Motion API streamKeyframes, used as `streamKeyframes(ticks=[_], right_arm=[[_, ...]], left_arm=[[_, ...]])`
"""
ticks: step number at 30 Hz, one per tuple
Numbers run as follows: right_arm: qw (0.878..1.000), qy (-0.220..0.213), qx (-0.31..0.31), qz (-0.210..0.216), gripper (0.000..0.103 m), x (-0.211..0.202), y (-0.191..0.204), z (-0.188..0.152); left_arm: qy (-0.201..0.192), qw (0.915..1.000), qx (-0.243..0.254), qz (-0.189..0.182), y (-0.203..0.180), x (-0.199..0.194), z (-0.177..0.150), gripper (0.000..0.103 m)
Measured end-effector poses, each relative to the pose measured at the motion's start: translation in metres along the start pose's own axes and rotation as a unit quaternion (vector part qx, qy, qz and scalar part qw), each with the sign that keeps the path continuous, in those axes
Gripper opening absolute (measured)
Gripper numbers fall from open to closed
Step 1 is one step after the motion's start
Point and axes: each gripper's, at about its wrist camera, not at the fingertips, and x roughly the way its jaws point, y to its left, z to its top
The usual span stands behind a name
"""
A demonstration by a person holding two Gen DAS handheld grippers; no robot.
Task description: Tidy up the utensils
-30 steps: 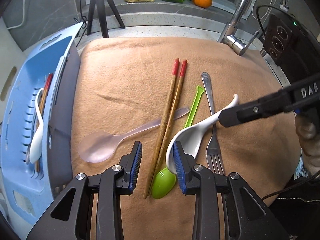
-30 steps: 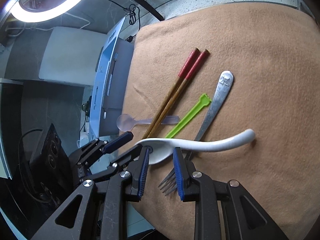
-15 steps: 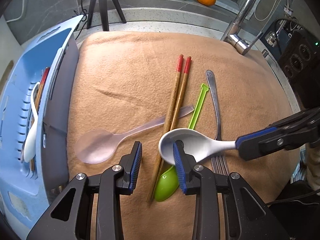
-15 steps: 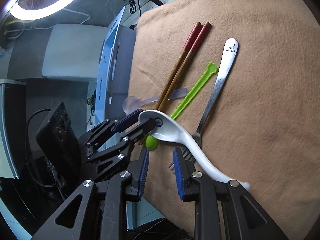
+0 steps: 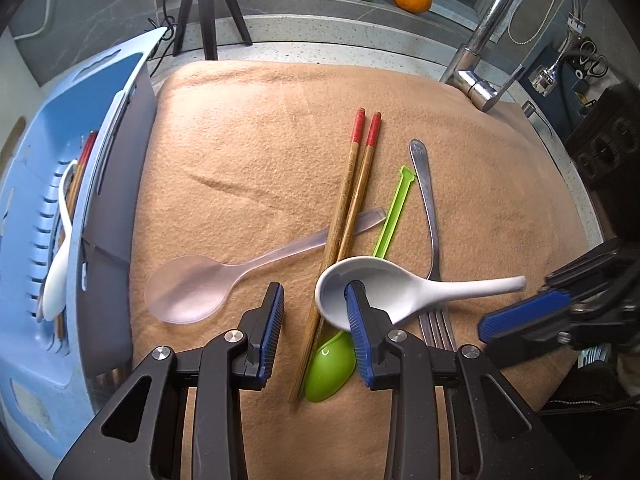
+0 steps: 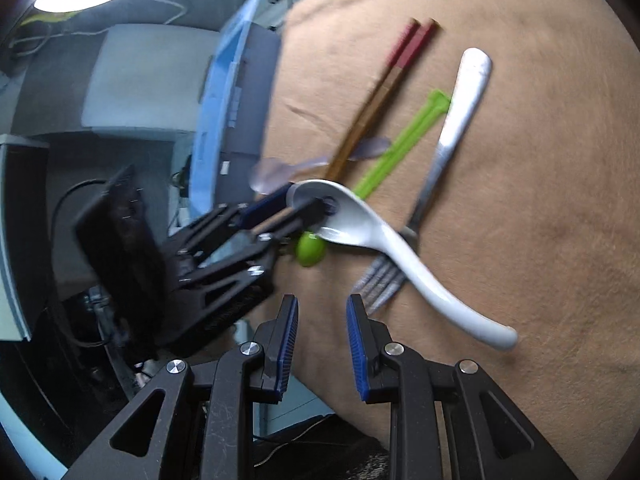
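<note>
- Blue rack (image 5: 28, 216) is sitting at the far left edge of the tan cloth (image 5: 256, 152) – prob the sorting spot; it's already holding 1 white spoon (image 5: 60, 268) and what's looking like red-tipped chopsticks (image 5: 82, 164), count not clear
- Clear spoon (image 5: 192, 292) is lying w/ bowl toward the rack, handle running under the chopstick pair (image 5: 352, 208) – 1 of these
- Left gripper (image 5: 314, 330) is hanging low over the pile, jaws spread wide & holding nothing; its right finger (image 5: 356, 312) is overlapping the white soup spoon (image 5: 400, 288) at the bowl, from this view can't tell if it's touching
- 2 red-tipped chopsticks are lying side by side, touching, tips toward the camera
- The white soup spoon, 1 on the cloth, is resting on top of the heap: bowl over the chopsticks & green spoon (image 5: 332, 364), handle crossing the fork (image 5: 430, 216) – top item, so likely the one being handled now
- Green spoon: 1, mostly pinned under the white bowl; fork: 1, tines under the white handle
- Right gripper (image 6: 320, 344) is standing off beside the white handle end, jaws apart, empty; right view is blurring
- Tally on cloth: 3 spoons, 2 chopsticks, 1 fork – all yet to be sorted
</note>
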Motion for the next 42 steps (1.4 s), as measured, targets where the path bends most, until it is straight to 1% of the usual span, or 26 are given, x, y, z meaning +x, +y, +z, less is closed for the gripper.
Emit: streamKeyframes(ticks=[3,5,10,12,16,19,21,23,26,29,31,33,36,42], right_arm=[[1.0,-0.021,-0.001,-0.024,0.023,-0.003,-0.008,0.003],[0.999,-0.04,-0.003,-0.031,0.023,-0.008,-0.009,0.006],[0.996,-0.084,0.004,-0.026,0.023,-0.014,-0.012,0.019],[0.995,-0.095,0.012,-0.018,0.023,-0.013,-0.012,0.024],[0.993,-0.116,0.015,-0.018,0.023,-0.008,-0.009,0.033],[0.993,-0.118,0.025,-0.014,0.023,-0.005,-0.01,0.043],[0.993,-0.112,0.037,-0.001,0.023,-0.005,-0.012,0.042],[0.994,-0.107,0.037,0.006,0.023,-0.008,-0.013,0.037],[0.996,-0.078,0.04,0.028,0.024,-0.01,-0.015,0.024],[0.997,-0.062,0.037,0.013,0.024,-0.008,-0.018,0.015],[0.997,-0.072,0.039,-0.006,0.024,-0.01,-0.023,0.015],[0.995,-0.089,0.05,-0.011,0.024,-0.014,-0.029,0.017],[0.992,-0.112,0.047,-0.026,0.024,-0.02,-0.031,0.022],[0.989,-0.139,0.052,-0.018,0.024,-0.023,-0.031,0.035]], left_arm=[[0.001,1.0,-0.002,0.001,0.0,0.0,-0.002,0.031],[0.002,1.0,-0.003,0.0,-0.001,-0.001,-0.003,0.031],[0.003,1.0,-0.001,0.002,-0.007,-0.002,-0.007,0.031],[0.002,1.0,-0.001,0.002,-0.008,-0.004,-0.008,0.031],[-0.001,1.0,-0.003,0.007,-0.009,-0.006,-0.01,0.031],[-0.008,0.9998,-0.01,0.012,-0.01,-0.008,-0.013,0.031],[-0.007,0.9998,-0.009,0.014,-0.01,-0.008,-0.015,0.031],[-0.006,0.9998,-0.012,0.014,-0.01,-0.007,-0.017,0.031],[-0.005,0.9998,-0.018,0.011,-0.009,-0.006,-0.019,0.031],[-0.004,0.9998,-0.016,0.009,-0.01,-0.005,-0.018,0.031],[-0.003,0.9999,-0.014,0.008,-0.011,-0.004,-0.018,0.031],[-0.003,0.9999,-0.012,0.008,-0.011,-0.004,-0.017,0.031],[-0.002,0.9999,-0.011,0.009,-0.012,-0.003,-0.017,0.031],[-0.002,0.9999,-0.011,0.01,-0.013,-0.004,-0.018,0.031]])
